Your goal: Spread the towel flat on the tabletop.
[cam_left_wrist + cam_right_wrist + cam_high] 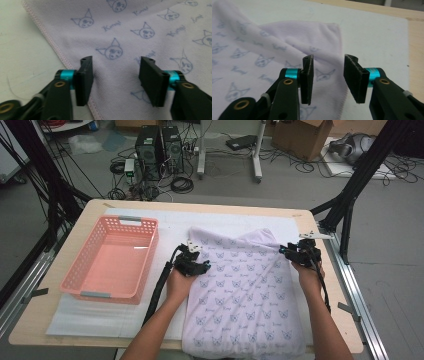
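Observation:
A pale lilac towel [245, 290] printed with small blue cat faces lies spread on the white mat, its near end hanging over the table's front edge. My left gripper [196, 261] rests over the towel's left edge, open, with the stitched hem [61, 56] running under its left jaw. At the towel's far right corner my right gripper [299, 251] also stands open. Its jaws straddle a raised fold of the cloth [322, 50] without closing on it. A hand holds each gripper from below.
A pink plastic basket [80, 270] sits empty on the left of the table. A white foam mat [165, 227] covers most of the wooden tabletop [90, 207]. Computers, cables and a cardboard box stand on the floor beyond the far edge.

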A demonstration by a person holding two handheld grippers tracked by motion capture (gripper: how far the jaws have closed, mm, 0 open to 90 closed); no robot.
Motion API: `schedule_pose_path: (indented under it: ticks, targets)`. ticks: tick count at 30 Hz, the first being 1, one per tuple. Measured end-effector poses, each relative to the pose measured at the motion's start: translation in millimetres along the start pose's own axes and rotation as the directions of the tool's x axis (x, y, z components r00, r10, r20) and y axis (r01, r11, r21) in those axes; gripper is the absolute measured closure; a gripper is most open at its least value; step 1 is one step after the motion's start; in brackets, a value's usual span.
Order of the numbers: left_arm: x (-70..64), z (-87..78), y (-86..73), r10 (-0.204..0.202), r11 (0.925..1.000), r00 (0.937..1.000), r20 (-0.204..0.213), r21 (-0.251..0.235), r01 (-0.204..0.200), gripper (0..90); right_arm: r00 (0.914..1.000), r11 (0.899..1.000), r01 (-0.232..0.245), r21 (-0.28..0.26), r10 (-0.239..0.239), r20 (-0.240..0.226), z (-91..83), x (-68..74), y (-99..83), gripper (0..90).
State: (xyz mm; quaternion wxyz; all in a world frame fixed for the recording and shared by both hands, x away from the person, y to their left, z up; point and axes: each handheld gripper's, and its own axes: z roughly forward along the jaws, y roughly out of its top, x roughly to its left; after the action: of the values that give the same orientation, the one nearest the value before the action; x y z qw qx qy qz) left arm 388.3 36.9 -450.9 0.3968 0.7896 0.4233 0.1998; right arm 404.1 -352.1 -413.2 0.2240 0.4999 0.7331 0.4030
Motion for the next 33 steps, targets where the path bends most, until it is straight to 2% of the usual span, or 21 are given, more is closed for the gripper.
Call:
schedule_pose_path:
  ticks: [2, 3, 4, 5, 7, 8, 9, 12, 14, 15, 16, 17, 18, 19, 20, 21, 23, 25, 28, 30, 33]
  targets:
    - [-1.1, -0.6, 0.2, 0.019, 0.9998, 0.9998, 0.006, 0.001, -0.019, 62.6, 0.9977, 1.0, -0.007, 0.008, 0.008, -0.067, -0.9, 2.4, 0.3, 49.6]
    - [-1.3, -0.7, 0.5, 0.019, 0.9998, 0.9995, 0.025, 0.001, -0.019, 71.6, 0.9939, 1.0, -0.016, 0.014, 0.017, -0.109, -1.0, 3.1, 0.1, 47.8]
    - [-1.1, -1.2, 1.0, 0.024, 0.9997, 0.9994, 0.023, 0.004, -0.024, 81.4, 0.9899, 1.0, -0.013, 0.024, 0.017, -0.141, -1.3, 4.2, -0.2, 47.0]
    - [0.5, -1.4, 1.5, 0.025, 0.9996, 0.9993, 0.027, 0.008, -0.026, 85.2, 0.9881, 1.0, -0.002, 0.031, 0.007, -0.154, -1.9, 6.3, -0.6, 46.4]
    - [8.0, -2.2, 2.6, 0.012, 0.9999, 0.9998, -0.018, -0.004, -0.012, 86.6, 0.9848, 0.999, 0.029, 0.017, -0.025, -0.172, -5.6, 11.4, -2.8, 46.5]
    - [15.6, -3.5, 3.4, -0.01, 0.9998, 0.9988, -0.048, -0.018, 0.009, 86.8, 0.9841, 0.999, 0.048, 0.008, -0.046, -0.172, -8.0, 13.5, -4.3, 46.5]
    - [24.7, -4.9, 4.8, -0.056, 0.9977, 0.9958, -0.073, -0.042, 0.053, 86.9, 0.9833, 0.998, 0.058, 0.009, -0.056, -0.173, -9.9, 14.4, -6.0, 46.6]
    - [53.3, -7.5, 12.1, -0.146, 0.987, 0.9789, -0.142, -0.087, 0.135, 88.5, 0.9819, 0.997, 0.059, 0.05, -0.049, -0.183, -12.0, 15.7, -13.1, 45.3]
    - [64.3, -7.5, 17.9, -0.176, 0.9809, 0.9678, -0.18, -0.114, 0.157, 88.7, 0.981, 0.996, 0.062, 0.069, -0.048, -0.188, -14.4, 18.6, -19.8, 45.1]
    - [67.2, -8.8, 19.5, -0.183, 0.9777, 0.9585, -0.219, -0.143, 0.154, 89.9, 0.9805, 0.995, 0.066, 0.078, -0.05, -0.19, -15.6, 20.4, -24.0, 45.1]
    - [72.0, -11.1, 19.6, -0.219, 0.9683, 0.9519, -0.215, -0.169, 0.184, 89.9, 0.9799, 0.994, 0.075, 0.085, -0.058, -0.191, -16.9, 21.9, -28.7, 45.1]
    - [76.6, -13.5, 18.6, -0.249, 0.9599, 0.9502, -0.188, -0.179, 0.216, 89.9, 0.9799, 0.992, 0.079, 0.099, -0.059, -0.19, -18.2, 23.1, -33.7, 45.4]
    - [77.8, -14.7, 17.4, -0.25, 0.9599, 0.9519, -0.177, -0.174, 0.22, 89.6, 0.9796, 0.991, 0.083, 0.107, -0.061, -0.192, -19.0, 23.6, -38.8, 45.4]
    - [77.3, -16.0, 16.4, -0.232, 0.9658, 0.9608, -0.151, -0.153, 0.21, 89.0, 0.9802, 0.989, 0.087, 0.116, -0.065, -0.187, -19.6, 23.4, -43.5, 45.7]
    - [75.5, -17.5, 15.3, -0.232, 0.9655, 0.966, -0.115, -0.148, 0.214, 81.9, 0.9815, 0.99, 0.076, 0.121, -0.053, -0.184, -20.0, 23.0, -47.5, 45.5]
    - [72.7, -19.5, 14.2, -0.236, 0.9634, 0.968, -0.086, -0.151, 0.221, 74.7, 0.9818, 0.99, 0.072, 0.121, -0.049, -0.183, -19.4, 21.8, -50.8, 45.5]
    - [65.7, -23.8, 12.5, -0.237, 0.9627, 0.9695, -0.063, -0.15, 0.225, 62.4, 0.9839, 0.989, 0.059, 0.133, -0.035, -0.176, -18.0, 21.9, -54.8, 45.5]
    - [57.5, -27.0, 10.3, -0.223, 0.9654, 0.9736, -0.047, -0.149, 0.214, 56.9, 0.986, 0.989, 0.069, 0.134, -0.047, -0.16, -17.4, 23.4, -55.4, 46.4]
    - [45.0, -30.6, 4.0, -0.179, 0.9783, 0.9837, -0.022, -0.11, 0.175, 49.0, 0.9882, 0.987, 0.082, 0.138, -0.062, -0.14, -18.0, 25.5, -55.1, 46.3]
    - [38.4, -33.2, 1.2, -0.124, 0.9912, 0.9921, -0.016, -0.049, 0.123, 44.7, 0.9889, 0.988, 0.076, 0.137, -0.057, -0.138, -20.7, 26.3, -55.2, 46.2]
    - [28.8, -45.0, -9.0, -0.113, 0.9909, 0.9935, 0.012, -0.072, 0.114, 43.9, 0.9889, 0.99, 0.069, 0.125, -0.051, -0.14, -26.9, 29.9, -55.7, 46.2]
